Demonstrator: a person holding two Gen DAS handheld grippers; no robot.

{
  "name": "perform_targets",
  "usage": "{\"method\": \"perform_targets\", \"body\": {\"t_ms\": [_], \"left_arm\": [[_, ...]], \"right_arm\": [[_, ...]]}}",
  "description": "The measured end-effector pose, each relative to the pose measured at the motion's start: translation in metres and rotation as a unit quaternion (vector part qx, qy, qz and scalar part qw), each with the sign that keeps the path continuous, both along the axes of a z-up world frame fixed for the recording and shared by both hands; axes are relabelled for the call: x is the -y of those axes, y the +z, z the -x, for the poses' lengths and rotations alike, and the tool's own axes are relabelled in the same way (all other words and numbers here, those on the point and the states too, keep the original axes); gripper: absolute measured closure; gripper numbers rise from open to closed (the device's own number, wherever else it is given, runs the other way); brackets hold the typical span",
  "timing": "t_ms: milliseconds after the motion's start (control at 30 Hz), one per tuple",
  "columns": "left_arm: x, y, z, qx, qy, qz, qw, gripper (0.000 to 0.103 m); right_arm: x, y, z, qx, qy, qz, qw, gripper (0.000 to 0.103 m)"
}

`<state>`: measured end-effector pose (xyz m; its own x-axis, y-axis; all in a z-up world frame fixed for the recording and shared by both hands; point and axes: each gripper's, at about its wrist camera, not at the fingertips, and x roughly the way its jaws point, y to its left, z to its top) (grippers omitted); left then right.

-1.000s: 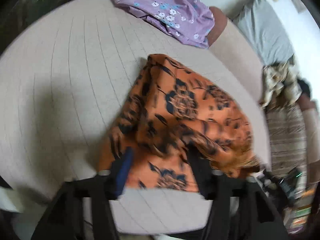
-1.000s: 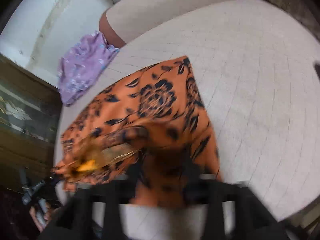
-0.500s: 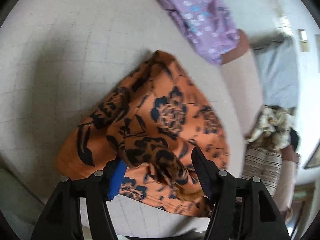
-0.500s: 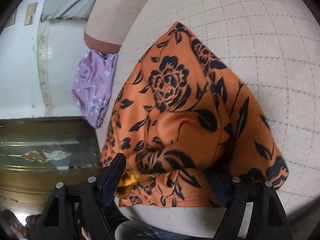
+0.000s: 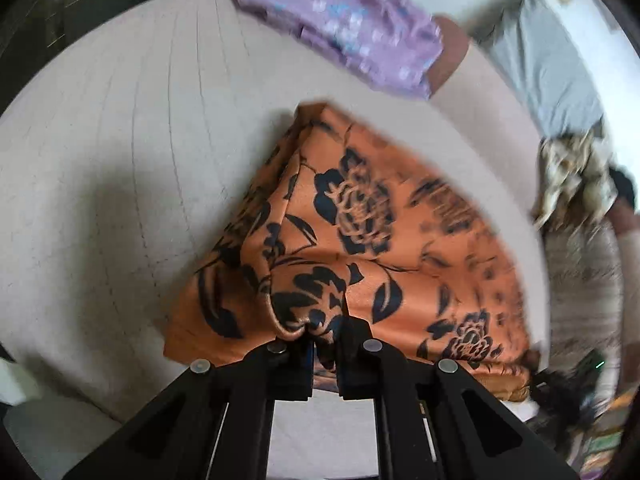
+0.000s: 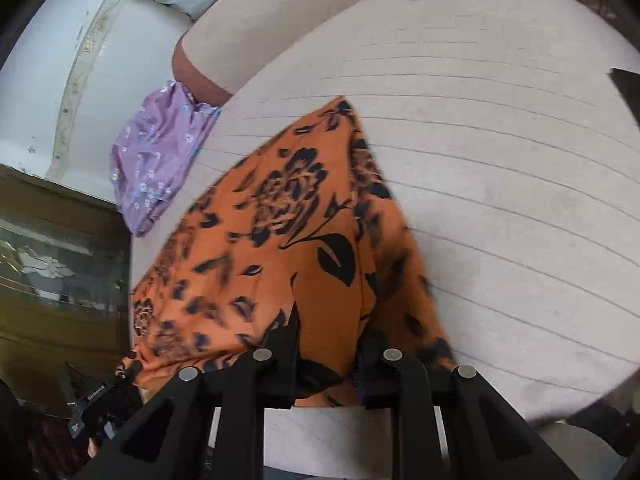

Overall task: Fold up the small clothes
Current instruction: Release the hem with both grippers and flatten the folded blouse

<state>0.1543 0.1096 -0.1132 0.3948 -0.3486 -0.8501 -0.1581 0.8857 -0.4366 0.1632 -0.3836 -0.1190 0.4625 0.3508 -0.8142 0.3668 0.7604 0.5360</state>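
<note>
L gripper [image 5: 325, 334]: jaws nearly together, pinching a bunched fold of the orange floral garment [image 5: 360, 248] at its near hem, 6 o'clock in left view.
R gripper [image 6: 328, 344]: jaws partly apart w/ cloth lying between; gripping or not, can't tell.
Garment: spreading over the pale quilted cushion [image 5: 120, 152], centre to 5 o'clock in left view.
Handling: looking light, thin, satiny, prob. slippery; sagging, not holding creases.
Hold: taking hem corners, both layers, seems best.
Other: purple floral garment [image 5: 344, 28] lying at 12 o'clock, apart.
</note>
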Motion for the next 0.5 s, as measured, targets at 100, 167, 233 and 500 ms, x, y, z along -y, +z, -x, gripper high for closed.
{"method": "perform_targets", "body": {"t_ms": [100, 167, 233, 500], "left_arm": [[-0.006, -0.017, 0.002, -0.007, 0.019, 0.023, 0.9995, 0.095], [-0.009, -0.002, 0.006, 0.023, 0.021, 0.032, 0.999, 0.094], [-0.006, -0.001, 0.004, 0.025, 0.014, 0.011, 0.9995, 0.09], [0.037, 0.013, 0.01, 0.055, -0.034, -0.154, 0.986, 0.028]], "right_arm": [[-0.009, -0.024, -0.012, -0.038, 0.017, 0.002, 0.999, 0.082], [-0.022, -0.008, -0.007, -0.021, 0.029, 0.061, 0.997, 0.081], [-0.029, 0.0, -0.008, -0.012, 0.037, 0.094, 0.995, 0.081], [-0.052, 0.014, -0.003, -0.018, 0.04, 0.201, 0.979, 0.058]]}}
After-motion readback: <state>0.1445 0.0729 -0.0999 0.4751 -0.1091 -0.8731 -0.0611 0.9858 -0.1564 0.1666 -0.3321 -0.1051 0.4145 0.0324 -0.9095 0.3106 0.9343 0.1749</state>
